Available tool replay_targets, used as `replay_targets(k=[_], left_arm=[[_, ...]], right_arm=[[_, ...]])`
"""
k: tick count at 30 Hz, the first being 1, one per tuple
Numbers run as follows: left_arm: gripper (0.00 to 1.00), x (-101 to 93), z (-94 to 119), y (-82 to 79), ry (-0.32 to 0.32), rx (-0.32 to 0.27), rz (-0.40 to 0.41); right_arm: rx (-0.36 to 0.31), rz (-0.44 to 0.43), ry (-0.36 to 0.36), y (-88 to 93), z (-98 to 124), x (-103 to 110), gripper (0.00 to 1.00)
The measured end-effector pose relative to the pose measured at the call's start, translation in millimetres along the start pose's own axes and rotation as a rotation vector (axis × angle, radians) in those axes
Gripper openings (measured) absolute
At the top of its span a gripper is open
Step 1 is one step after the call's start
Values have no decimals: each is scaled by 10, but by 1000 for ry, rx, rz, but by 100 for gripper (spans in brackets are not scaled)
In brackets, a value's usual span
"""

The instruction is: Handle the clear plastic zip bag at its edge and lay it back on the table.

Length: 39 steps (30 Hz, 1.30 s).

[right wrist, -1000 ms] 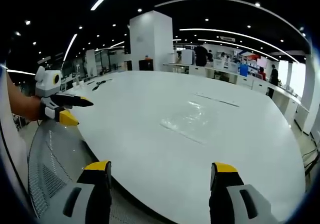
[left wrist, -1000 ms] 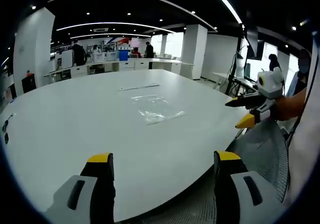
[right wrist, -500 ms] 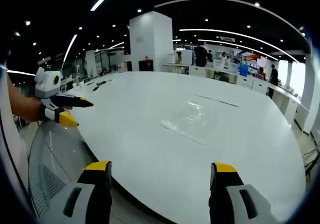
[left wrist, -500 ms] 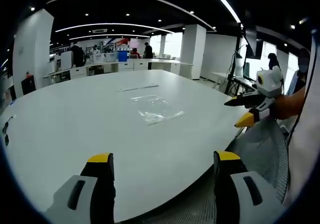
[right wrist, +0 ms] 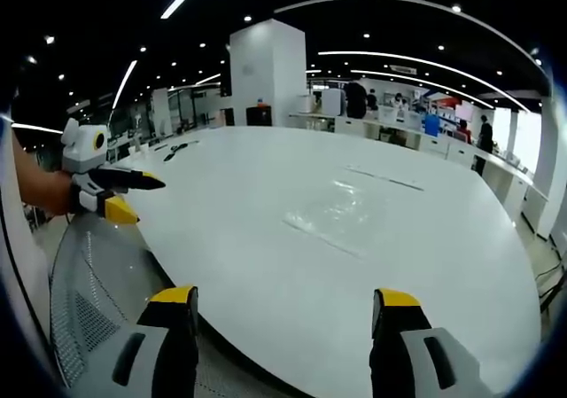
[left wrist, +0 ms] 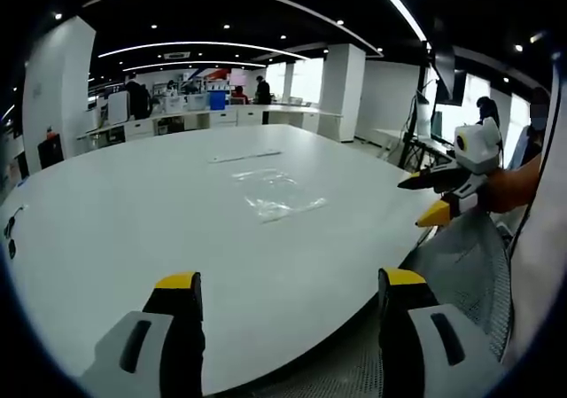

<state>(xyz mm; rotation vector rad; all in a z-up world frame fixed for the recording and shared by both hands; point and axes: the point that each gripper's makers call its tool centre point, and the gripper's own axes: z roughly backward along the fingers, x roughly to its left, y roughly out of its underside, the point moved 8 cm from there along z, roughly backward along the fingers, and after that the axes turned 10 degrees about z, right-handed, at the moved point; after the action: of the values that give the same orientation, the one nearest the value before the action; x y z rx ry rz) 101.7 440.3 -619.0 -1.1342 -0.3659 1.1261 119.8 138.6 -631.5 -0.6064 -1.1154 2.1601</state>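
In the left gripper view, my left gripper (left wrist: 283,296) hung over the near rim of the white table (left wrist: 106,230), jaws spread wide with nothing between them. The clear zip bag (left wrist: 275,194) lay flat toward the middle of the table, well ahead of my tips. A thin clear strip (left wrist: 245,156) lay beyond it, apart from the bag. My right gripper (left wrist: 443,194) showed at the right of that view, off the table's edge and above a mesh chair (left wrist: 469,274), jaws parted and empty.

In the right gripper view, my right gripper (right wrist: 283,300) was likewise wide open, holding nothing, just short of the table's rim (right wrist: 266,362). The bag (right wrist: 332,216) sat out on the bare top, and my left gripper (right wrist: 124,194) showed at the left, beside the table's edge.

As I judged it, the trouble was the bag itself: thin, glossy film lying flat, its edge hard to pick out against the white surface. Closing too high would catch nothing; pressing down could push it along or crumple it, and pinching the middle instead of the edge would bunch it.

Room was generous: open tabletop on every side of the bag, the strip its one close neighbour. The chair and table rim stood close under my jaws.
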Motion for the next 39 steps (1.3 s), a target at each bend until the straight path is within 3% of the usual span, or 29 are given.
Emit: replay_targets(k=[26,39], left_arm=[[79,107,-4,-6,-2,-13,3],[79,119,-9,11,0,-20,6]], right_arm=[[8,10,-37,-93,-5,-51,79],[51,100,-34,-125,-180,-345,72]])
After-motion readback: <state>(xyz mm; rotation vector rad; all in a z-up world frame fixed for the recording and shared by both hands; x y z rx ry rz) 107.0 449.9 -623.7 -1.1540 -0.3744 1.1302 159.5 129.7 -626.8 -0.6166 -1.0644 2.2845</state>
